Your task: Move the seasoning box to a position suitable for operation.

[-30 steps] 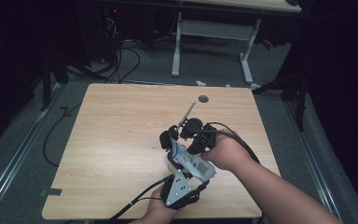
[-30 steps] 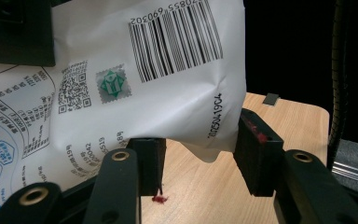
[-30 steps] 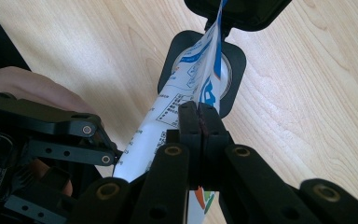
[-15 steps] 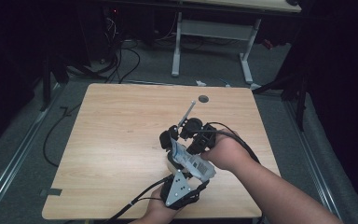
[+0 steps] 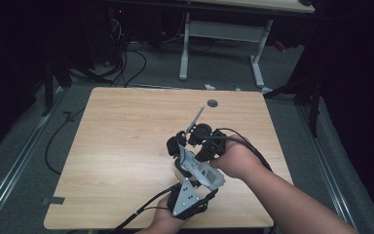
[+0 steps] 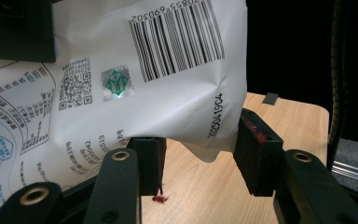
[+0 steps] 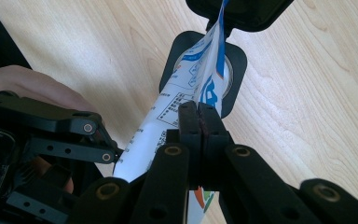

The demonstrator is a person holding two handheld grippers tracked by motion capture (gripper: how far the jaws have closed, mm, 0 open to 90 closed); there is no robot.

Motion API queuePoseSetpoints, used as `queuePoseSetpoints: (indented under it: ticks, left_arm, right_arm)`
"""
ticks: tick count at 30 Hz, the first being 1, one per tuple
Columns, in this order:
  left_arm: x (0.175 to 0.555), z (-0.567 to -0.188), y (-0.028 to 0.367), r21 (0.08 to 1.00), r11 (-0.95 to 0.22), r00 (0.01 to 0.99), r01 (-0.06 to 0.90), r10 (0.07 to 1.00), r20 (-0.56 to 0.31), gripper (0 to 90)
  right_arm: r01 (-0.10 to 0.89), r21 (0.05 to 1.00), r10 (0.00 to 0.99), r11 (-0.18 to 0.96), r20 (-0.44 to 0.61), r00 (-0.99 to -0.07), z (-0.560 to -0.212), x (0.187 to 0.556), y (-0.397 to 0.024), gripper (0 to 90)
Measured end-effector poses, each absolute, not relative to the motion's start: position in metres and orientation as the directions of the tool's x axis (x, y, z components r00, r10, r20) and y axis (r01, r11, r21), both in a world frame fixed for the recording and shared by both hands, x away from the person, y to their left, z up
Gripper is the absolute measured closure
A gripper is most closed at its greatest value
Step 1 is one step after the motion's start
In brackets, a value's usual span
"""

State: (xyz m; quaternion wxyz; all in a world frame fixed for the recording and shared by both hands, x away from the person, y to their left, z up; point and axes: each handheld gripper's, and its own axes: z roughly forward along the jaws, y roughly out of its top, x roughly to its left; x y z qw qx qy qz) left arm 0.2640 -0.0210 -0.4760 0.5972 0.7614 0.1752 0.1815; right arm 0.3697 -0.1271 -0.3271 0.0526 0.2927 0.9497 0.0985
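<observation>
The white packet (image 5: 200, 168) was held above the near right part of the wooden table (image 5: 117, 146), between the two grippers. The right gripper (image 7: 199, 122) had its jaws pressed together, pinching the packet's thin edge. The left gripper (image 6: 198, 149) held its jaws half spread around the packet's crumpled lower corner, both pads touching the wrapper near the barcode (image 6: 177, 37).

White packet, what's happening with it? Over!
Right gripper shut on white packet. Left gripper clamps its lower end. Black stand below. Table clear around.
</observation>
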Motion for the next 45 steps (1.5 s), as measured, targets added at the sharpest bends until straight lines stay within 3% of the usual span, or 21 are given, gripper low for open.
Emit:
queuePoseSetpoints:
  ticks: [38, 45]
  left_arm:
    - [0.258, -0.503, -0.025, 0.954, -0.29, 0.884, 0.076, 0.461, 0.07, 57.5]
    - [0.262, -0.507, -0.025, 0.949, -0.293, 0.888, 0.113, 0.458, 0.036, 57.6]
  right_arm:
    - [0.584, 0.213, 0.598, 0.783, -0.002, -0.801, -0.34, 0.355, -0.148, 90.0]
    - [0.589, 0.212, 0.603, 0.78, 0.001, -0.798, -0.341, 0.355, -0.151, 90.0]
